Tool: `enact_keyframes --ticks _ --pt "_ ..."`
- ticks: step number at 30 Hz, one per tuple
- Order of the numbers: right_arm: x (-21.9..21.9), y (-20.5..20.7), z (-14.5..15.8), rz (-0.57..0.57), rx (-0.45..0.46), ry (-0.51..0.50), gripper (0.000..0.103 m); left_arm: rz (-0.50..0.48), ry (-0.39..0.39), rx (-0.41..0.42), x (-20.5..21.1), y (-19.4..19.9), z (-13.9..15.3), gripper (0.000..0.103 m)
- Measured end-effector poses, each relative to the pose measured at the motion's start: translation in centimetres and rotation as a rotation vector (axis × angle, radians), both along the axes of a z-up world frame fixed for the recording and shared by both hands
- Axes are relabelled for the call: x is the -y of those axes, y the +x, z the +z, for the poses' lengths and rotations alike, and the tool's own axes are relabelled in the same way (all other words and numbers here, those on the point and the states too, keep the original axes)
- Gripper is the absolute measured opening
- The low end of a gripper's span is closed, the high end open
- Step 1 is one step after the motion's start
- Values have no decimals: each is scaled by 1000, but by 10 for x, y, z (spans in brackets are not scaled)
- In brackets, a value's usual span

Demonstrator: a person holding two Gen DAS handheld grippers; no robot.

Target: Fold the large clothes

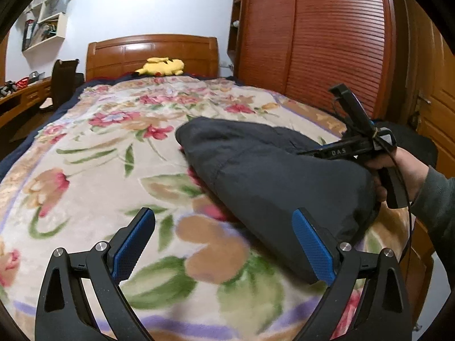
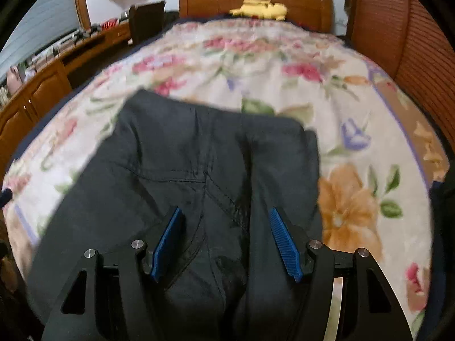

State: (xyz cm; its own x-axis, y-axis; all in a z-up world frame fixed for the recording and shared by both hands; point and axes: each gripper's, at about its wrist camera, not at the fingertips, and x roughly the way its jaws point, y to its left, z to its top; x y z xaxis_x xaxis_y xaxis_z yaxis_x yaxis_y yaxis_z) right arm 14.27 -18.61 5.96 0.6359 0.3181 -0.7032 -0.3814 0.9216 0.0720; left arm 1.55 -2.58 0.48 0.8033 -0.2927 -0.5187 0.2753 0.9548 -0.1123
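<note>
Left wrist | left hand-held gripper (image 1: pixel 224 244) gaping, empty | right hand-held gripper (image 2: pixel 226 240) parted over dark garment (image 2: pixel 182 153)

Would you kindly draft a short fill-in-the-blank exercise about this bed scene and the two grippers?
1. The dark garment lies on a blanket printed with ____.
2. The plush toy by the headboard is ____ in colour.
3. The left gripper hangs with its jaws ____ and nothing between them.
4. Both grippers carry pads coloured ____.

Missing words: flowers; yellow; open; blue
</note>
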Motion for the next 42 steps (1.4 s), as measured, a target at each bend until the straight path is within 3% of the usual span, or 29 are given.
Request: enact_keyframes --ticks 2,4,7,9,13,16,20,23,26,28,30,35,42 --pt "3 7 -2 2 -16 36 63 -16 5 5 3 2 -2 97" --pt "5 12 -2 29 -32 69 53 -21 14 18 5 4 -2 97" --pt "-1 6 1 68 1 34 24 -23 30 26 5 8 -5 97" --pt "-4 0 4 76 42 -19 14 -25 26 19 4 12 -7 98" --pt "5 -16 18 25 130 -73 7 -27 20 6 6 15 -9 97" --pt "27 -20 30 -52 140 -48 7 -29 32 3 11 14 -10 97" --pt "36 -13 8 -116 66 -105 7 -38 38 1 16 11 -11 97" --pt "29 -18 1 -114 63 -111 10 -39 35 2 17 9 -10 97" --pt "21 -34 11 -149 114 -158 26 -40 27 1 17 7 -10 97" --pt "15 -44 17 -135 154 -172 44 -41 26 5 17 5 -8 97" --pt "11 -62 21 -123 199 -170 54 -37 21 8 16 5 -7 97" --pt "-2 -107 14 -75 285 -116 55 -35 15 6 14 5 -7 97" --pt "1 -126 -17 -34 268 -84 54 -36 18 5 14 5 -7 97"
